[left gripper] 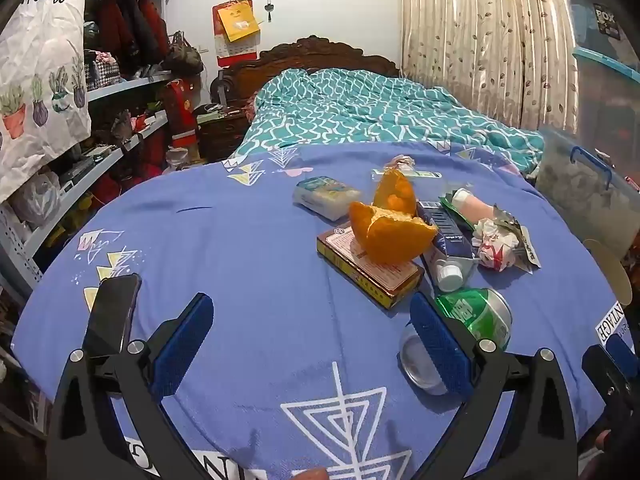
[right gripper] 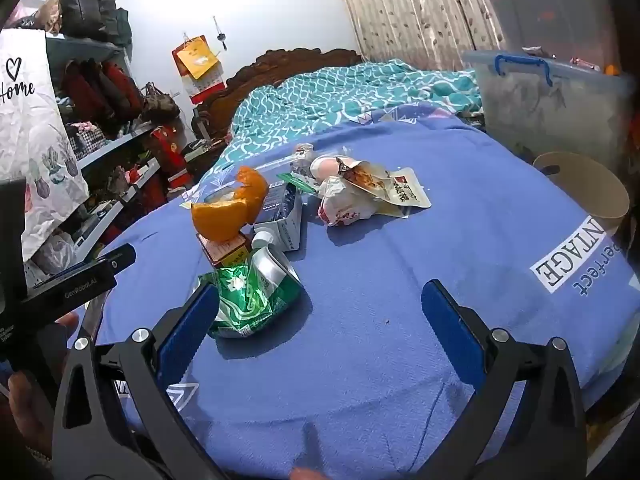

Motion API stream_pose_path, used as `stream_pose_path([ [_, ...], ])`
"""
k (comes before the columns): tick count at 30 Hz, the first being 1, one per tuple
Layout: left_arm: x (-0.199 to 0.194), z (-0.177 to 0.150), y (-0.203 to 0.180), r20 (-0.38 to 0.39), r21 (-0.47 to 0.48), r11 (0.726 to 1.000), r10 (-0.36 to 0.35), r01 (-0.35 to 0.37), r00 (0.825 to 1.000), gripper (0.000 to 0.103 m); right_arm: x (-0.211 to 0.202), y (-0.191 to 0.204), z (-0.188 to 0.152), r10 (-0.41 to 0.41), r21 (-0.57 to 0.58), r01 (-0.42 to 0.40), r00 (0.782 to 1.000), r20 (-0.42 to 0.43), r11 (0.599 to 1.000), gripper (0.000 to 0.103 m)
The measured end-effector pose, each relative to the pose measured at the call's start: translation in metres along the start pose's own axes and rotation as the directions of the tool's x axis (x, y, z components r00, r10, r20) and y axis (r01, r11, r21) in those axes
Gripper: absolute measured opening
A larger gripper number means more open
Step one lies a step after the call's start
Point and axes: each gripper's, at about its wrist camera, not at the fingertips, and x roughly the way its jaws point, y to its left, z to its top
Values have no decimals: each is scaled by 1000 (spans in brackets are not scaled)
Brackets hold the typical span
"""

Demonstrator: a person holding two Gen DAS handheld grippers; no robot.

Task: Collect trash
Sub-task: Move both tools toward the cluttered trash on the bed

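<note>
Plainly, step in hand: I judged the collecting had not begun, since all the litter lay on the blue cloth (left gripper: 240,240) and neither tool held anything
Left wrist view, jaws: my left gripper (left gripper: 310,334) stood spread wide over bare cloth, nothing between its pads
Left wrist view, trash: the crushed green can (left gripper: 480,314) lay just beyond the right-hand pad, partly hidden behind it and outside the gap; farther off sat the orange peel (left gripper: 390,228) on a flat yellow-edged box (left gripper: 368,276), a white-capped bottle (left gripper: 448,264) and crumpled paper (left gripper: 494,246)
Right wrist view, jaws: my right gripper (right gripper: 324,322) was equally agape and empty
Right wrist view, trash: the can (right gripper: 256,296) lay against the left-hand pad, mostly inside the gap at its left edge; the foil pouch (right gripper: 392,190) lay well beyond
Right wrist view, bin: a tan round container (right gripper: 580,188) stood at the cloth's far right edge, likely the place for the litter
Next move, my judgement: shift the right tool leftward to centre the can, then close gently, since the dented can could slip or roll
</note>
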Motion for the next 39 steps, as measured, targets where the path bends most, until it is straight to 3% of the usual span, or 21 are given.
stream_pose_path([
  [7,0,0,-8,-13,-9,1000,-11,11,1000,94,-3,0,3,15,-2,-15,1000,6,1000,100],
  [12,4,-10,1,-6,-12,999,-33,33,999,94,4,5,-13,22,2,-22,1000,9,1000,100],
  [17,6,-22,-1,-49,0,998,-61,61,997,94,-2,-2,-2,24,9,-24,1000,9,1000,100],
  [21,6,-44,-6,-124,7,990,-139,141,982,94,-14,-1,-6,36,0,-36,999,20,999,100],
  [27,-16,-53,1,-52,-60,965,-259,255,965,94,-22,-2,-12,79,-3,-79,997,15,997,100],
  [32,-9,-48,-5,-82,-41,981,-190,188,978,94,-18,3,-12,123,-21,-123,992,-1,992,88],
  [37,-5,-32,10,-47,-78,989,-128,124,991,94,-15,7,-16,130,-26,-130,991,-22,991,89],
  [39,-3,-24,15,-30,-76,992,-102,99,994,94,-12,8,-20,132,-23,-133,990,-43,991,93],
])
